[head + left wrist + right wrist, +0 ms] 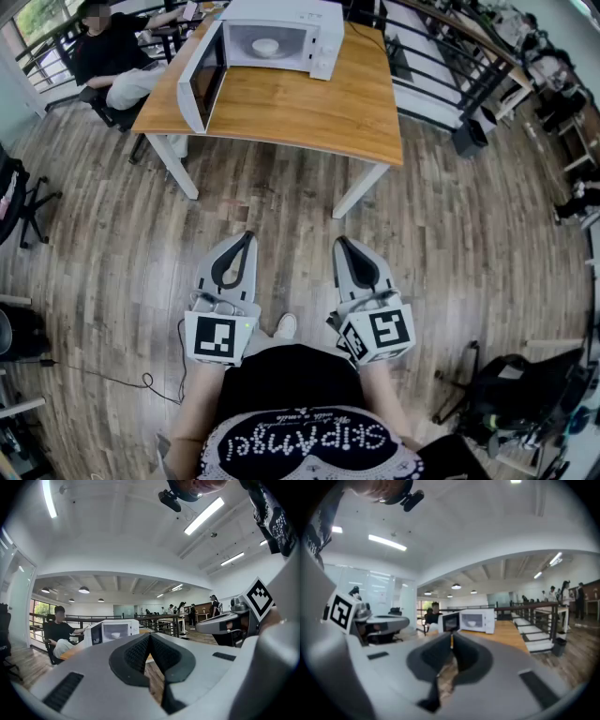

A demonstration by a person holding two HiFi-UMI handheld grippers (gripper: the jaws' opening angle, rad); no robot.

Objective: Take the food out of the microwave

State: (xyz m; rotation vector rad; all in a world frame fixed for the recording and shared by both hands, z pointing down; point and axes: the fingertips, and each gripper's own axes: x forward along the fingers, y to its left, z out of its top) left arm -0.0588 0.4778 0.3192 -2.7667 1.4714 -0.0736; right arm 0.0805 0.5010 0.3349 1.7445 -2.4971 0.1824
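**Bowl sits in the open microwave, both grippers closed and well back from the table**

A small white bowl (265, 45) rests in the middle of the cavity of a white microwave (327, 47). Whatever food it holds is too small to make out. The microwave door (201, 86) is swung wide open to the left, its inner face turned toward the cavity. The microwave stands at the far edge of a wooden table (309, 108) with white legs, and the rest of the tabletop in front of it is bare wood.

On the near side of the table, across a stretch of wood-plank floor (281, 211), the person holds both grippers side by side, roughly level and pointing toward the microwave. The left gripper (248, 235) has its jaws pressed together with nothing between them. The right gripper (341, 242) is likewise closed and empty. Both are well apart from the table and touch nothing. Each gripper view shows the microwave and bowl small in the distance, beyond the joined jaw tips.

A seated person in a dark top (111, 52) is at the table's far left corner. A dark railing (441, 70) runs behind the table on the right.
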